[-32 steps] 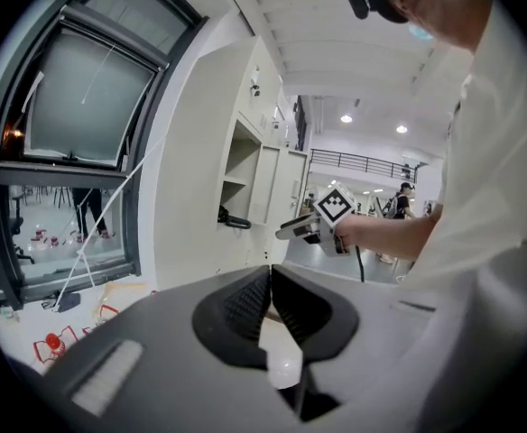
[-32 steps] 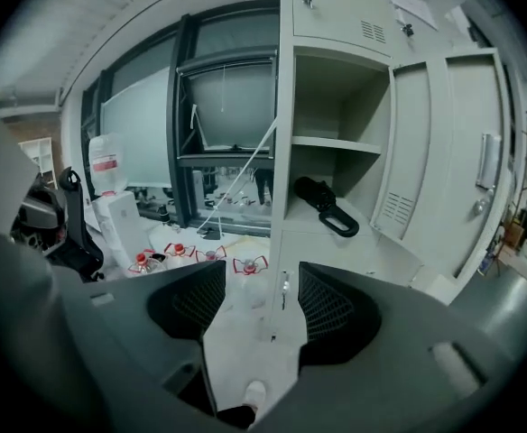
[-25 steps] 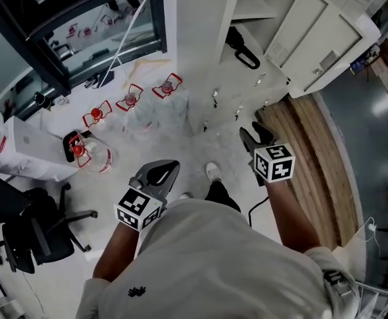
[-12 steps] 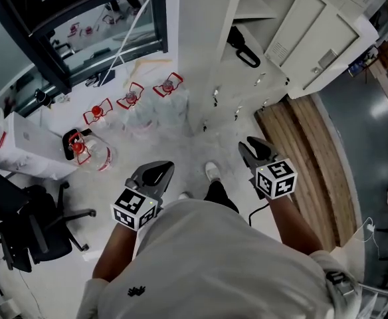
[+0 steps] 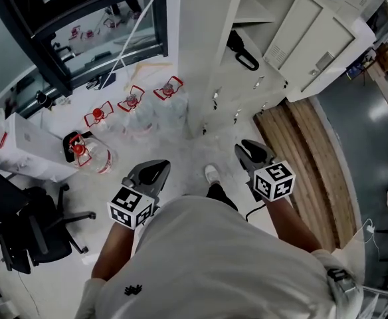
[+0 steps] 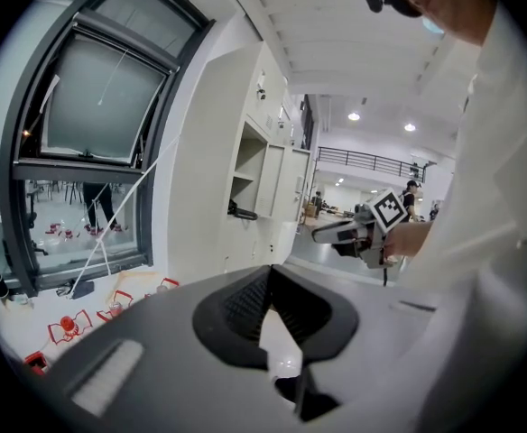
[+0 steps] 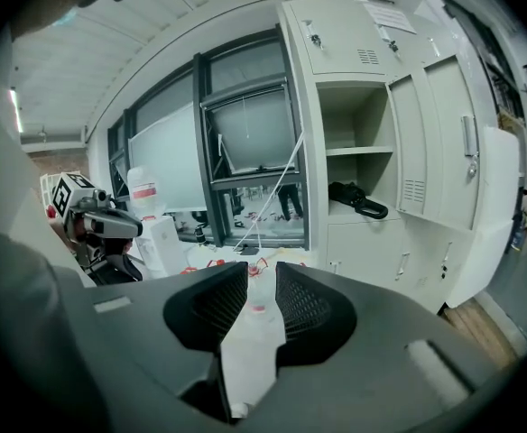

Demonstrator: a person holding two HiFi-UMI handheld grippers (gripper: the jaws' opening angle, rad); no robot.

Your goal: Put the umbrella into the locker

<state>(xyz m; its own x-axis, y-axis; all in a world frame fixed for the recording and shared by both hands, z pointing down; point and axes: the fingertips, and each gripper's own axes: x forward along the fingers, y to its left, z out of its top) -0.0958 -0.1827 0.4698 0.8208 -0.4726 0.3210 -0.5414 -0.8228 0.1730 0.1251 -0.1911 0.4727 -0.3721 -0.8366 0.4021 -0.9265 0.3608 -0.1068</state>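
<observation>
Item 1. Your left gripper [image 6: 268,271], nearest on the left: jaws closed tip to tip, nothing between them. You held it low in front of your body, pointed out over the floor, with its marker cube toward you.

Item 2. Your right gripper [image 7: 262,271], nearest on the right: jaws closing, with a narrow gap left between the ribbed pads and nothing in that gap. You held it level with the left one and well apart from it, aimed toward the locker.

Item 3. One shoe [image 5: 212,173], white, on the pale floor between the two grippers.

Item 4. Office chair [image 5: 29,226], black, on the near left, clear of your arm.

Item 5. Water jugs [image 5: 131,102], clear with red handles, standing in a loose row on the floor to the left, below the window.

Item 6. Strip of wooden flooring [image 5: 310,158], on the right, running along the locker's base.

Item 7. Locker [image 7: 345,39], white, far right: one compartment stood open, its door [image 5: 313,35] swung out to the right.

Item 8. Umbrella [image 5: 240,50], black, folded: it lay on the floor of that open compartment, under a shelf, its loop handle at the front edge. Neither gripper touched it.

Item 9. Window [image 5: 81,25], dark-framed, far left, beside the locker.
</observation>
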